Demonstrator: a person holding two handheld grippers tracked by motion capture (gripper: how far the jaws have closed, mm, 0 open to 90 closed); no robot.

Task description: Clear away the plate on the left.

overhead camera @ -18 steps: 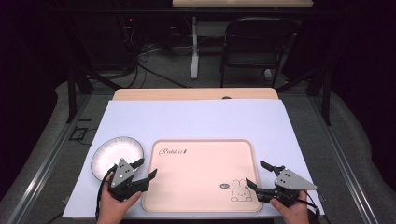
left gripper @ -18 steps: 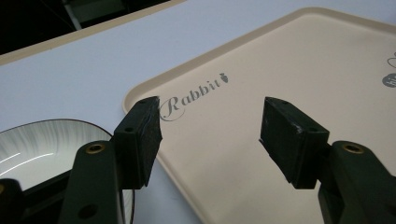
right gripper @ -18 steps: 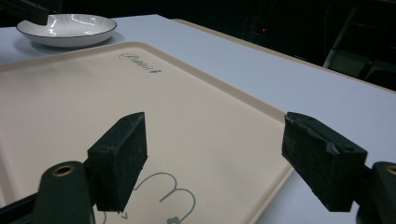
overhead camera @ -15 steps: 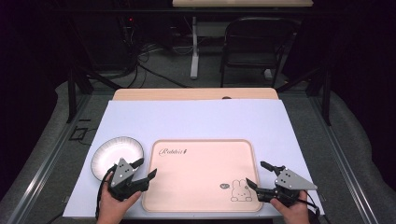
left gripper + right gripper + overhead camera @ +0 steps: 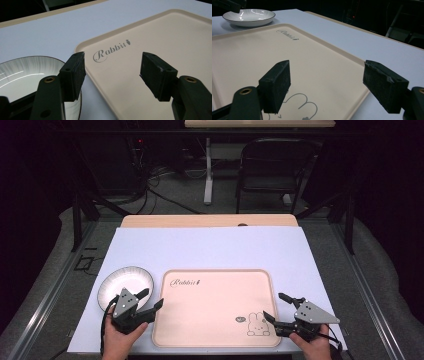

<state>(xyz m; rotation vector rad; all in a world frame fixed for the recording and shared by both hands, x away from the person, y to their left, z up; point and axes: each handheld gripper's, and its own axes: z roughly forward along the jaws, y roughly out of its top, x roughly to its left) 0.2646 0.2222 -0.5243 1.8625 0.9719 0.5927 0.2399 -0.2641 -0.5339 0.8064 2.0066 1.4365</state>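
A dark room with a chair (image 5: 276, 167) and loose cables lay beyond the table, whose pale blue mat (image 5: 210, 250) carried everything in play. Furthest left sat 1 white plate (image 5: 126, 284) with a dark rim, just beside the tray's left edge. In front of it the left gripper (image 5: 151, 299) hovered, its 2 jaws spread wide with nothing between them; the left gripper view showed them straddling the gap between plate (image 5: 22, 72) and tray (image 5: 160, 40), the left jaw over the plate's rim.

The beige tray (image 5: 215, 307) lay flat in the middle near the person's edge, printed with the word "Rabbit" and a small rabbit drawing (image 5: 257, 325) — it carried no load. At the far right the right gripper (image 5: 274, 307) hung at the tray's right edge, jaws likewise parted and gripping nothing, framing the tray's rim (image 5: 352, 72) in its own view.

The risk, as it looked, lay on the left: a jaw closing toward the tray rim could nudge the plate sideways or clip it — the 2 sat so near each other. Uneven grips on a thin rim might also tilt the tray.
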